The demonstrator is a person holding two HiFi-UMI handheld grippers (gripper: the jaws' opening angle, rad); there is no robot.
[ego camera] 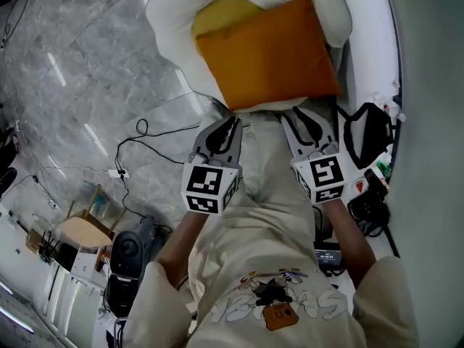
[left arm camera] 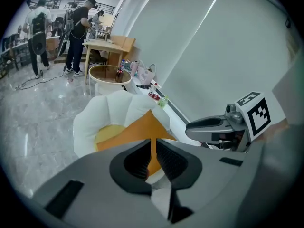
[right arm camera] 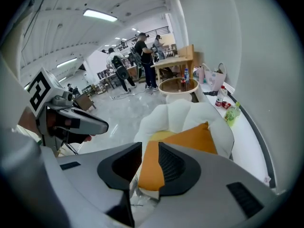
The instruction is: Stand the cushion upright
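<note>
cushion: the orange cushion (ego camera: 268, 53) sits on the white petal-shaped chair (ego camera: 174, 27), covering most of the yellow seat pad (ego camera: 217, 13). Its far corner pokes up toward the backrest and its near edge points at the person.
cushion pose: slanted, more lying than standing as far as the head view shows. Definitely not upright yet.
left gripper: the left gripper (ego camera: 230, 122) is at the near left corner of the cushion. In its own view the jaws are almost together, with just a thin orange strip in the slit, so it looks pinched on the fabric edge.
right gripper: the right gripper (ego camera: 301, 118) is on the near edge, further right. Its jaws are a bit wider apart, with a fold of orange cushion sitting right between them, so that one reads as clamped too.
done so far: both grips look set on the near edge, and that's about it.
left to do: pretty much the whole lift. The guess is the near edge has to swing up so the cushion stands against the backrest, then both grippers let go.
watch out: it's soft and floppy, so it may sag or tip forward once released.
</note>
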